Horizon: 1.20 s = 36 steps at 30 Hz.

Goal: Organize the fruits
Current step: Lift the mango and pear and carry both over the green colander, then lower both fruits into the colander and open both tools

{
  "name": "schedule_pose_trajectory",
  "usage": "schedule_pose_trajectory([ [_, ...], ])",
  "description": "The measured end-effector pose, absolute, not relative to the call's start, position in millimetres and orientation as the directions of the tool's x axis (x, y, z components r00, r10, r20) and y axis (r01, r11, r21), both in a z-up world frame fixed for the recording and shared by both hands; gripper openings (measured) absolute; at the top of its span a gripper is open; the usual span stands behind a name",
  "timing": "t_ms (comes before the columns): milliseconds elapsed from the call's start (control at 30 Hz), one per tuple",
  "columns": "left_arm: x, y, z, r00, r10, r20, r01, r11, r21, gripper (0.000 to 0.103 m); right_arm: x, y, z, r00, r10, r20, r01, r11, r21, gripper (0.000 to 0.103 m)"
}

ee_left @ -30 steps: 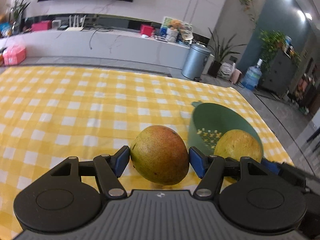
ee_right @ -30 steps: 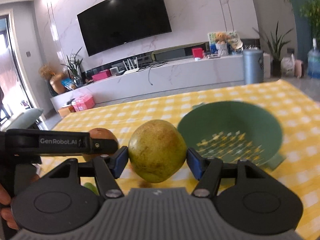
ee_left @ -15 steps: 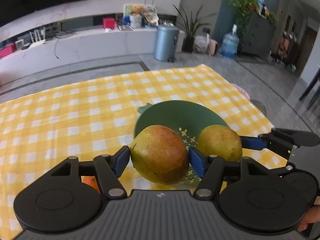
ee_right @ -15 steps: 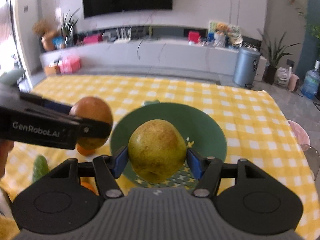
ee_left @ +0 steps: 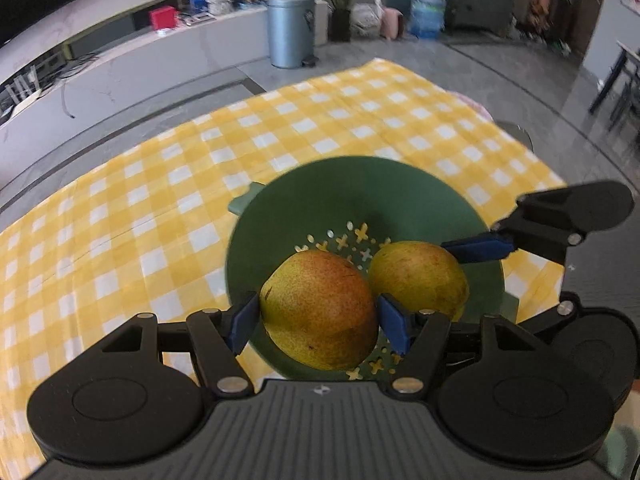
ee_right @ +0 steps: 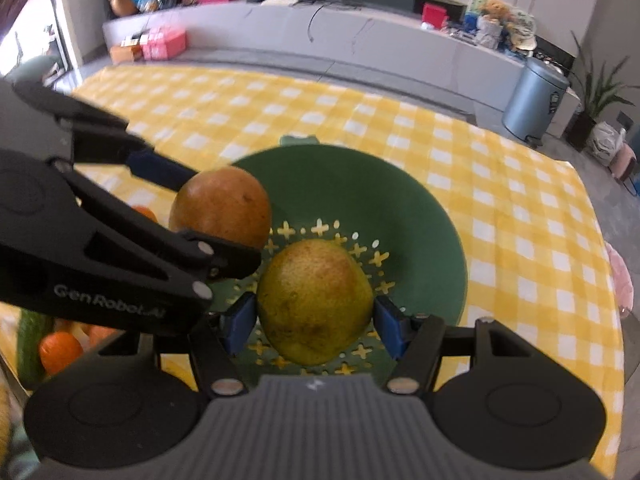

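My left gripper (ee_left: 318,322) is shut on a red-blushed pear (ee_left: 320,308) and holds it over the near side of the green colander bowl (ee_left: 320,188). My right gripper (ee_right: 314,320) is shut on a yellow-green pear (ee_right: 314,300) and holds it above the bowl's (ee_right: 400,196) perforated bottom. In the left wrist view the yellow-green pear (ee_left: 418,276) sits just right of the red one. In the right wrist view the red-blushed pear (ee_right: 222,208) is at the upper left. The two pears are close together; I cannot tell if they touch.
The bowl stands on a yellow checked tablecloth (ee_left: 140,208) near the table's right edge. Oranges (ee_right: 60,350) and a green vegetable (ee_right: 30,340) lie at the lower left in the right wrist view. A grey bin (ee_left: 288,30) stands on the floor beyond.
Both grippers have moved forward and tilted down with their pears, from beside the bowl to over its inside. The pears have come closer together.
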<state>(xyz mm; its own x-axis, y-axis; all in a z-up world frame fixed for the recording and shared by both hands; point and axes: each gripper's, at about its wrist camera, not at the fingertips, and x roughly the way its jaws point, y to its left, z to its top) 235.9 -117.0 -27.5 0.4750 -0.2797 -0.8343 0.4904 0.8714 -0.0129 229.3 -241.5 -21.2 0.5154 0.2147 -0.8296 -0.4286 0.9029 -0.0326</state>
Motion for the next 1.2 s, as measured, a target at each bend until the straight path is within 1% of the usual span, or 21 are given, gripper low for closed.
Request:
schedule_pose_trajectory([
  [200,247,-121,-41,0.412,-0.272,-0.870,0.520,0.854,-0.020,0.074,240,-233,-38,0.452,0.192,-0.871,-0.471,0.881,-0.051,0.061],
  [433,255,-123,-54,0.374,-0.280,-0.884,0.518,0.854,-0.051,0.074,247,-233,-51,0.393,0.172,-0.903,-0.484,0.874,-0.044,0.061],
  [533,257,-122,-57,0.355,-0.290,-0.889,0.514,0.855,-0.074,0.074,249,-238,-55,0.366,0.186,-0.912,-0.478,0.878,-0.013,0.061],
  [700,259,-123,-57,0.351,-0.284,-0.892,0.502,0.861,-0.077,0.074,249,-240,-56,0.350,0.190,-0.917,-0.486,0.874,-0.004,0.061],
  [1200,249,-126,-56,0.390,-0.280,-0.877,0.489,0.870,-0.060,0.075,245,-244,-50,0.353,0.150,-0.924,-0.509,0.859,-0.055,0.061],
])
